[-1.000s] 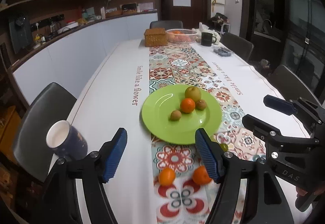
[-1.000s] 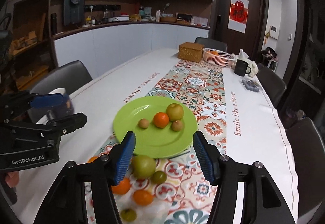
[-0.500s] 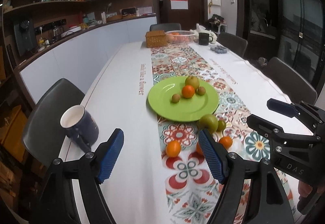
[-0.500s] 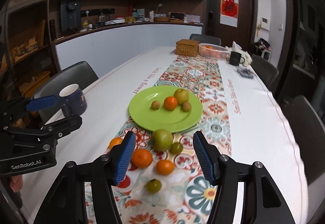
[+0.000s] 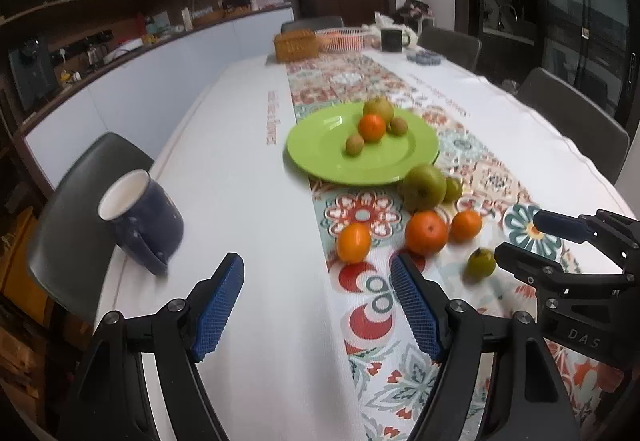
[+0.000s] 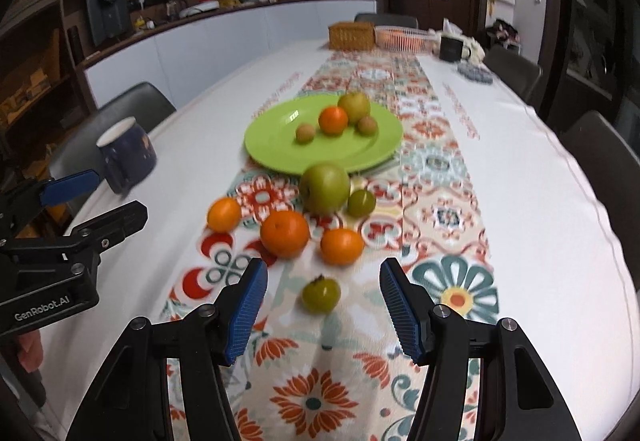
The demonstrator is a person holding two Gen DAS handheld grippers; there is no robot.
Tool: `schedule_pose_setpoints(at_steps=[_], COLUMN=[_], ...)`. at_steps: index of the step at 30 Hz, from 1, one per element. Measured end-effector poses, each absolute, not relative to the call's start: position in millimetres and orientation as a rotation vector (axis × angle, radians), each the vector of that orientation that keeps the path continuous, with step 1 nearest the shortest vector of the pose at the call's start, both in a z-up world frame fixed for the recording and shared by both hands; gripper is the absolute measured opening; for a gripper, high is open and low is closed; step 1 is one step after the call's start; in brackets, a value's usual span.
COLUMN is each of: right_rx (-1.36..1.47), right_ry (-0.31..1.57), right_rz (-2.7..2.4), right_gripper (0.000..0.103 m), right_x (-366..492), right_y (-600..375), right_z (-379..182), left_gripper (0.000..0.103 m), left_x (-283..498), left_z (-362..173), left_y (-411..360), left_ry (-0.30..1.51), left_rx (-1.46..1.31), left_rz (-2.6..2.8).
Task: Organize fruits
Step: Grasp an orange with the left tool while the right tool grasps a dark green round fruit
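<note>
The small green fruit (image 6: pixel 321 294) lies just ahead of the wide-open, empty right gripper (image 6: pixel 322 305), centred between its fingers; the left gripper (image 5: pixel 316 305), equally spread and empty, sits farther off.

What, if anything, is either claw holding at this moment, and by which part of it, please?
Nothing is held. The left claw and the right claw are both open and empty, and the small green fruit lies on the table runner ahead of the right claw, ungripped.

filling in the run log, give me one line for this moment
phase: approach | left gripper: open, empty | right gripper: open, nearest small green fruit | green plate: four fruits | runner: six loose fruits
</note>
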State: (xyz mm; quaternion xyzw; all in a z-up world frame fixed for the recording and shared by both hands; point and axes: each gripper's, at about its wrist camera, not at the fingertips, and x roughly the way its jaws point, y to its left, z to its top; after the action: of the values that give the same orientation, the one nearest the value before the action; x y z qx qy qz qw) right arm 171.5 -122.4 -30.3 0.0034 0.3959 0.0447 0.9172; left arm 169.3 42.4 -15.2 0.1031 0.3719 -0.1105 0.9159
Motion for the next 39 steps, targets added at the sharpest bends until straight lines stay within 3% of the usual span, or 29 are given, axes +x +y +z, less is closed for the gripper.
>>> schedule_pose_setpoints(at_steps=[8,21,26,33,39], right_rx=[-0.013,-0.012,-0.020,-0.009,-0.007], right_ry=[0.887,0.925,0.915,0.918,0.910], right_rz=[0.088,0.107,0.101,0.111,0.116], right_gripper=[0.053,0.030,0.030,0.030,0.030], right_x=[182,197,201,205,204], right_y=[-118,-121,-123,-123,-124], right_z=[-58,-75,-73,-73,-72], left_gripper=[0.076,0.075,0.064,0.032,0.032], left_x=[192,231,244,250,247], left_z=[-50,-74,-83,-86,-84], left_y=[40,14,8,4,1], left_ry=[0.833,0.867,0.912,0.935,0.923], left_rx=[0.219,0.267,0.262,0.240,0.249], left_rz=[-0.253,-0.292,-0.312,-0.344,-0.351])
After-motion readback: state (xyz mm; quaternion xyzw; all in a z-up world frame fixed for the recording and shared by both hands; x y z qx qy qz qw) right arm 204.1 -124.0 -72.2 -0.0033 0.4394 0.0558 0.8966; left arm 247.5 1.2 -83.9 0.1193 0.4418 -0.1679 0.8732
